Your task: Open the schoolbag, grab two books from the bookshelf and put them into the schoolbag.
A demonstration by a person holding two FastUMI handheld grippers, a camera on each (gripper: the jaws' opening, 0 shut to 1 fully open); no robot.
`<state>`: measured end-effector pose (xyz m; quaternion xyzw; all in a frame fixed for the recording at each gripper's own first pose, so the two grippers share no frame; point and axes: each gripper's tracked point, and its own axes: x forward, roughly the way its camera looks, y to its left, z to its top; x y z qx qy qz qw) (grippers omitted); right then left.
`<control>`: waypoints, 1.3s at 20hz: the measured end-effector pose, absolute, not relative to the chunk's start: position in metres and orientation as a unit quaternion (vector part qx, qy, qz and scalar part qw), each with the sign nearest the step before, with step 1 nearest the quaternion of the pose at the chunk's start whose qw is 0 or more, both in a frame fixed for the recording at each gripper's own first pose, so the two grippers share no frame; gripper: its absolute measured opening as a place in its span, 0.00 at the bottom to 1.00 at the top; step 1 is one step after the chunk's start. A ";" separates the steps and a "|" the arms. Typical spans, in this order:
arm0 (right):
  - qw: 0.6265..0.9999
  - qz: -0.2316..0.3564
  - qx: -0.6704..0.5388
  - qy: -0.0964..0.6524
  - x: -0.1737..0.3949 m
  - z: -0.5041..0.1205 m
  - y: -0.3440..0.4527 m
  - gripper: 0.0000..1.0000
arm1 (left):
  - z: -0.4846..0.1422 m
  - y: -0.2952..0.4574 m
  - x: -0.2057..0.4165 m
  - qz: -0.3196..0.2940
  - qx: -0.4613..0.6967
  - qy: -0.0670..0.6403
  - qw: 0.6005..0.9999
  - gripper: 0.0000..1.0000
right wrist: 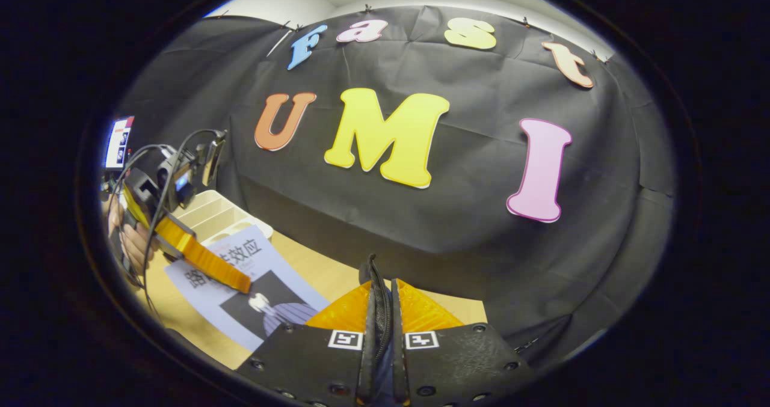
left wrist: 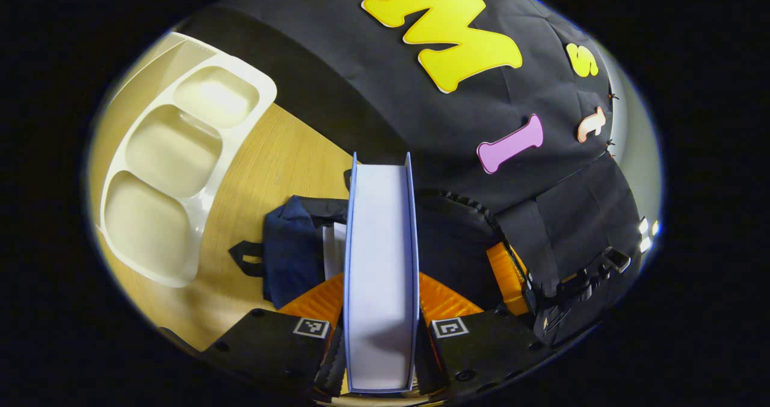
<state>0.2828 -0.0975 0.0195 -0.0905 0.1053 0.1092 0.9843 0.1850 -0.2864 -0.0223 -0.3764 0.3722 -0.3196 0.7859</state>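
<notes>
Left gripper (left wrist: 381, 335): jaws closed down to the book's thickness, book (left wrist: 381, 263) clamped between them across its covers, page block facing the camera, covers showing as thin blue edges either side. Book is held upright over the schoolbag (left wrist: 457, 244), whose dark opening lies just beyond and below it. A second white edge (left wrist: 332, 250) is seen beside the book inside the bag's mouth, possibly another book; cannot be confirmed.

Right gripper (right wrist: 380, 335): fingers nearly together, a black strip of the schoolbag pinched between them, probably the zipper edge or a strap; judged to be holding the mouth open.

Handling, as a judgement: paperback, moderate weight, covers smooth and likely slippery. Stiff while clamped across the covers, floppy if taken by one cover. Best held near the spine or mid-edge, as now. Bag fabric is soft and will collapse unless kept tensioned.

In the right gripper view the left gripper is seen farther off, with the holding hand (right wrist: 135, 244) and the book's cover. White divided tray (left wrist: 174, 166) on the wooden table (left wrist: 271, 154), well apart from the bag.
</notes>
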 end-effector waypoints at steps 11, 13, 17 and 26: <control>0.987 0.116 -0.067 0.085 0.271 0.034 -0.097 0.13 | -0.067 -0.346 0.233 -0.320 -0.376 0.374 0.785 0.48; 0.988 0.130 -0.042 0.070 0.266 0.045 -0.091 0.11 | -0.070 -0.346 0.240 -0.319 -0.383 0.365 0.787 0.48; 0.990 0.104 -0.068 0.062 0.270 0.043 -0.102 0.04 | -0.077 -0.356 0.241 -0.312 -0.411 0.358 0.778 0.48; 0.978 0.140 -0.066 0.137 0.284 -0.003 -0.082 0.05 | -0.079 -0.370 0.240 -0.302 -0.430 0.354 0.774 0.48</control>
